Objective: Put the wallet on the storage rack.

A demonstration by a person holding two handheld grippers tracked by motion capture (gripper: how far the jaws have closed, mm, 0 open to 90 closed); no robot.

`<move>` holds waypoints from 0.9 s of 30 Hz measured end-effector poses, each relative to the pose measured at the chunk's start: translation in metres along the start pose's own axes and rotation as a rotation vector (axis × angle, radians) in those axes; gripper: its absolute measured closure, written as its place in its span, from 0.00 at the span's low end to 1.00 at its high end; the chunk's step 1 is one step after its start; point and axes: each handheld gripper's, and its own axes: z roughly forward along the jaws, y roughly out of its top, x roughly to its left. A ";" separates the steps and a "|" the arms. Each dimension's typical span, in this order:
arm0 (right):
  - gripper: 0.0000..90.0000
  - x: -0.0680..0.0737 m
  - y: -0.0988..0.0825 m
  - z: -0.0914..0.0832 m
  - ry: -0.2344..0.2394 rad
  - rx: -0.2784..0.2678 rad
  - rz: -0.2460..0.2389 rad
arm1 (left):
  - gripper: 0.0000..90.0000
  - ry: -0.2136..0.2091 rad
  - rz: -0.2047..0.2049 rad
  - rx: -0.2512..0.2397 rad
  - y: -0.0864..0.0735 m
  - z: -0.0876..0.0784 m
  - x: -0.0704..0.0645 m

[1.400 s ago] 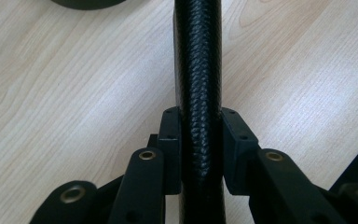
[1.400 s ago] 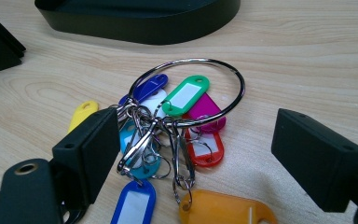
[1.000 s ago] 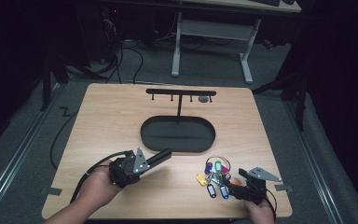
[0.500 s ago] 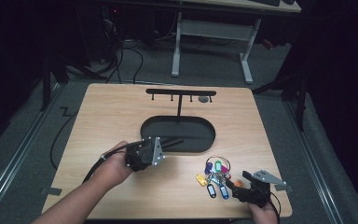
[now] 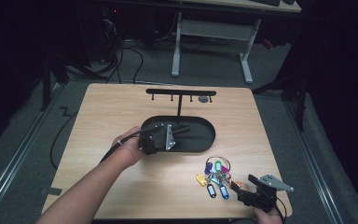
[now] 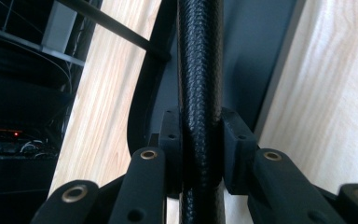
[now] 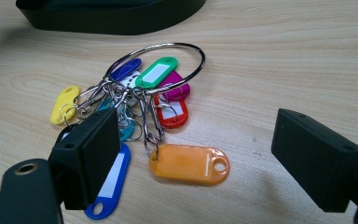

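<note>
The left tool is pinched on a black, braided, rope-like bar (its pads press it from both sides in the left gripper view). In the high view this tool hovers over the left half of the black oval tray that forms the base of a black T-shaped hook rack, which stands on the pale wooden desk.

On the desk just in front of the tray's right end lies a bunch of coloured plastic key tags on a large metal ring: green, purple, red, yellow, blue and orange tags fan out from the ring in the right gripper view.

The right tool sits beside the bunch, on the side away from the tray, low to the desk. Its jaws are spread wide; the orange tag lies between them, and no pad presses on a tag.
</note>
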 end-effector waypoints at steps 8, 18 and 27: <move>0.17 0.001 0.001 0.002 0.011 0.003 -0.004 | 0.82 0.064 0.040 -0.005 0.006 0.019 -0.011; 0.17 0.001 0.001 0.003 0.023 0.001 -0.010 | 0.82 0.073 0.056 0.009 0.017 0.034 -0.005; 0.17 0.001 0.001 0.004 0.038 0.002 -0.005 | 0.82 0.086 0.112 0.025 0.027 0.053 -0.013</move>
